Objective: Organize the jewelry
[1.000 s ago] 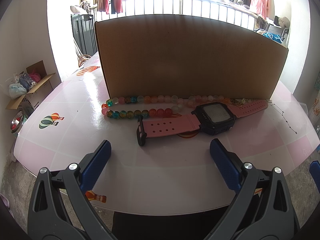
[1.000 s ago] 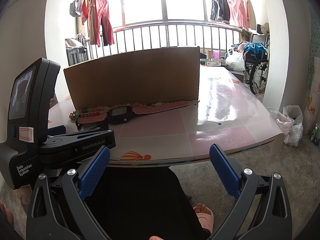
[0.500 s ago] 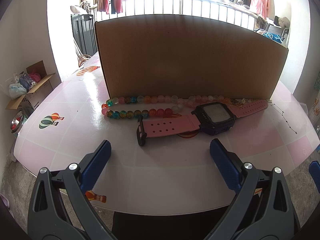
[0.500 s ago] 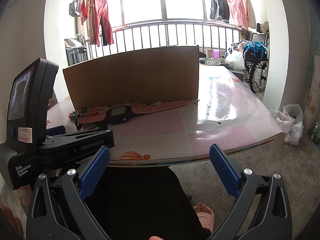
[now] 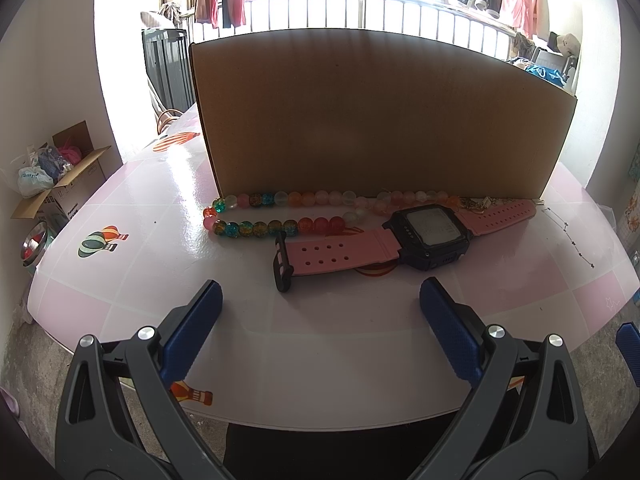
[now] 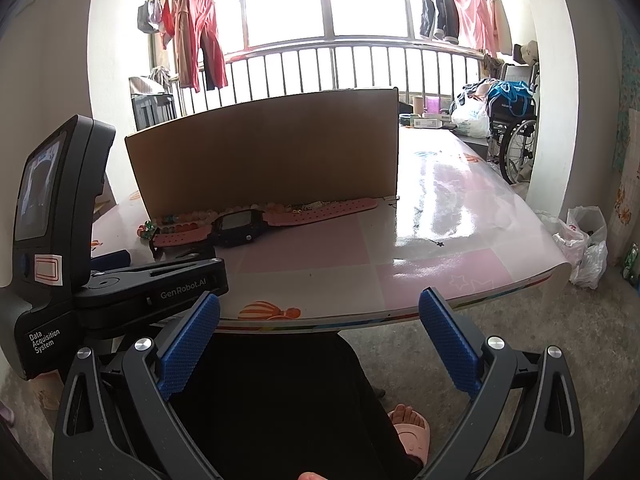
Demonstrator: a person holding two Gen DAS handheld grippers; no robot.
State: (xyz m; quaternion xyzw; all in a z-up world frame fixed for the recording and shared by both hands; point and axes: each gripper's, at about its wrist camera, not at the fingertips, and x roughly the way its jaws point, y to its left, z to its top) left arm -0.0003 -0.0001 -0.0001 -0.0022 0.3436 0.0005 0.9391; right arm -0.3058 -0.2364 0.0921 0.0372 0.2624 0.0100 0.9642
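Left wrist view, left to right. The left gripper (image 5: pixel 320 312) hangs over the near edge of the glossy pink-and-white table (image 5: pixel 160 264), its 2 blue-padded jaws spread wide with nothing between them. Beyond the left jaw, the string of round multicoloured glass beads (image 5: pixel 280 212) lies doubled in 2 rows on the table, its far row just at the foot of the upright brown cardboard panel (image 5: pixel 380 120). To the right, the digital watch with pink perforated strap and dark blue case (image 5: pixel 428 232) lies flat and unbuckled, face up. Its black buckle end points toward the gap between the jaws, apart from both pads; its case sits ahead of the right jaw, apart from it. The near bead row runs just behind the left strap and meets the watch near the case. A small gold-coloured piece (image 5: pixel 480 203) lies at the panel's foot above the right strap; its form cannot be told.

Right wrist view. The right gripper (image 6: pixel 320 320) is off the table, in front of its near edge, with its 2 jaws spread wide and holding nothing. The left gripper's black body appears at far left, over the table. The watch and beads lie well ahead and left of the right gripper's jaws, near the panel.
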